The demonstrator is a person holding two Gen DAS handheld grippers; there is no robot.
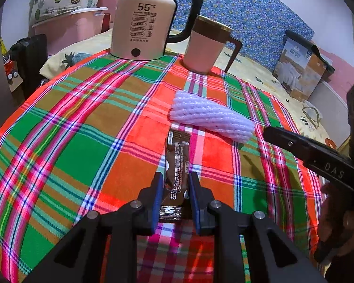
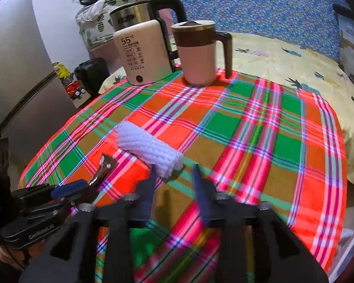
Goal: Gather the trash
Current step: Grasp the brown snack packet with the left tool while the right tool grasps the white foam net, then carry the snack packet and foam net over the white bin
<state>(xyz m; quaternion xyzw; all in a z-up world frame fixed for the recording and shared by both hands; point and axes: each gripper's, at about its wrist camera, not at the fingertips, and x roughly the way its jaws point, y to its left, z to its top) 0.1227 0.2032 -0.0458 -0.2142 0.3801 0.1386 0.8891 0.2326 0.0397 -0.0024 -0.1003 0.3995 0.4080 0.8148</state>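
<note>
Fingers (image 1: pixel 157 188) of left gripper (image 1: pixel 175 184) clamp brown glossy sachet (image 1: pixel 175 162), white lettering.

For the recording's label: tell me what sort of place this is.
Likely a bedroom used as living space: a bed with a pineapple-print sheet behind the plaid-covered table, an electric kettle and a lidded mug on it.

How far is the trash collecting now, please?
Nothing looks finished yet: no bin is in view. In hand: the left gripper is closed on the brown coffee sachet, which is still over the plaid cloth. Left: the white foam net lies on the cloth; the right gripper is open just short of it. The kettle and mug are not trash.
</note>
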